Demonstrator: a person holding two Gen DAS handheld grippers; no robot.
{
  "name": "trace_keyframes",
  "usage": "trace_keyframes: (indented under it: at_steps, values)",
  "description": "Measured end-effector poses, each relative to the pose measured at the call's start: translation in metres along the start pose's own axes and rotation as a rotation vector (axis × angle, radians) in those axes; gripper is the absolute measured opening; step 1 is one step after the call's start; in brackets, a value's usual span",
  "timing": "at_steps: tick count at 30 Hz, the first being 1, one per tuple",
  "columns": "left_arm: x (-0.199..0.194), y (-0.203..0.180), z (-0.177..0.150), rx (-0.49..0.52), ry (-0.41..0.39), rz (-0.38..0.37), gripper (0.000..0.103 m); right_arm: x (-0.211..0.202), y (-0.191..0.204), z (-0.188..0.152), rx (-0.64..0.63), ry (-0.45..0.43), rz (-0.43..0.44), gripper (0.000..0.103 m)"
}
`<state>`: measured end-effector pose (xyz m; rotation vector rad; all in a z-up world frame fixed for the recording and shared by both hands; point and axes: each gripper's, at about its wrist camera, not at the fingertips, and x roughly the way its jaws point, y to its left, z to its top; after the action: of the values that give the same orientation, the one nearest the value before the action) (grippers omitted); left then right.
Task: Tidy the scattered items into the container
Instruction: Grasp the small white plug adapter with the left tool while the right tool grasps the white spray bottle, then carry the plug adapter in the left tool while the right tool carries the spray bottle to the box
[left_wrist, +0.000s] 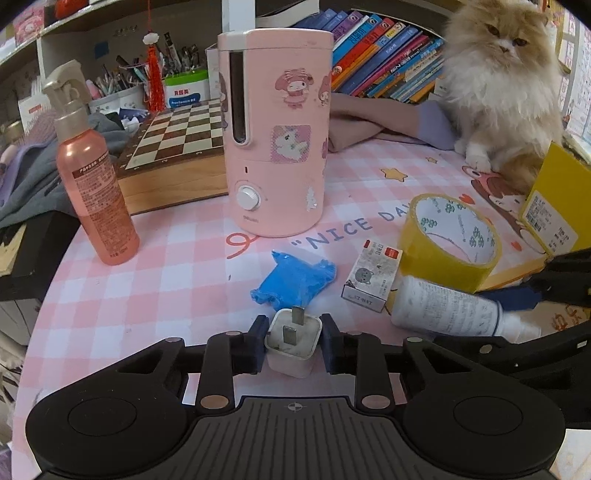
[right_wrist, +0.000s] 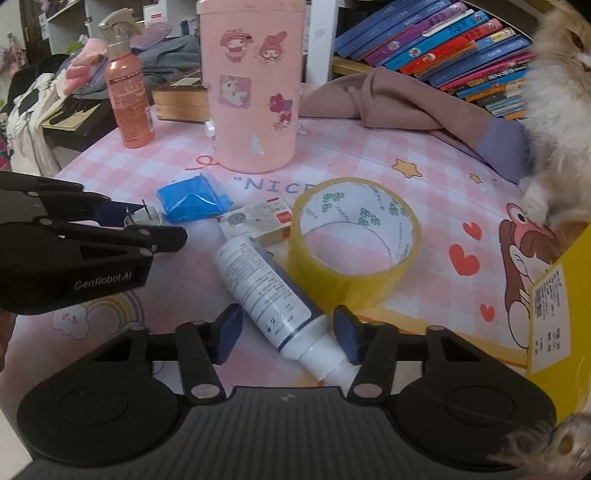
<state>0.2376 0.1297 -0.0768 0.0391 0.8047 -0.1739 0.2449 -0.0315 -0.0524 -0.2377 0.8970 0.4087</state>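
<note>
My left gripper (left_wrist: 293, 341) is shut on a white plug adapter (left_wrist: 293, 345), prongs pointing up; it also shows in the right wrist view (right_wrist: 142, 218). My right gripper (right_wrist: 288, 332) is open, its pads on either side of a white bottle (right_wrist: 269, 291) lying on the pink mat, with a gap on both sides. The bottle also shows in the left wrist view (left_wrist: 447, 308). A blue crumpled wrapper (left_wrist: 295, 278), a small staple box (left_wrist: 373, 275) and a yellow tape roll (left_wrist: 452, 236) lie on the mat. A yellow container (right_wrist: 557, 314) stands at the right.
A tall pink humidifier (left_wrist: 275, 133) and a pink spray bottle (left_wrist: 92, 173) stand behind. A chessboard box (left_wrist: 173, 147), a brown cloth (right_wrist: 388, 99) and leaning books (right_wrist: 443, 40) are at the back. A fluffy cat (left_wrist: 506, 85) sits at the far right, beside the container.
</note>
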Motion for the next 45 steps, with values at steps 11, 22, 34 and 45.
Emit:
trace_keyframes:
  at_steps: [11,22,34,45]
  values:
    - [-0.036,0.003,-0.004,-0.078,-0.057,-0.017,0.027,-0.024,0.008,-0.005,0.014,-0.011,0.050,0.031]
    - [-0.076,-0.007,-0.013,-0.092,-0.106,-0.066,0.027,-0.069,0.014,-0.016,0.060,-0.034,0.069,0.031]
    - [-0.117,-0.011,-0.024,-0.071,-0.111,-0.108,0.027,-0.116,0.014,-0.033,0.111,-0.060,0.065,0.030]
    - [-0.149,-0.018,-0.032,-0.037,-0.108,-0.184,0.027,-0.168,0.010,-0.054,0.154,-0.066,0.053,0.030]
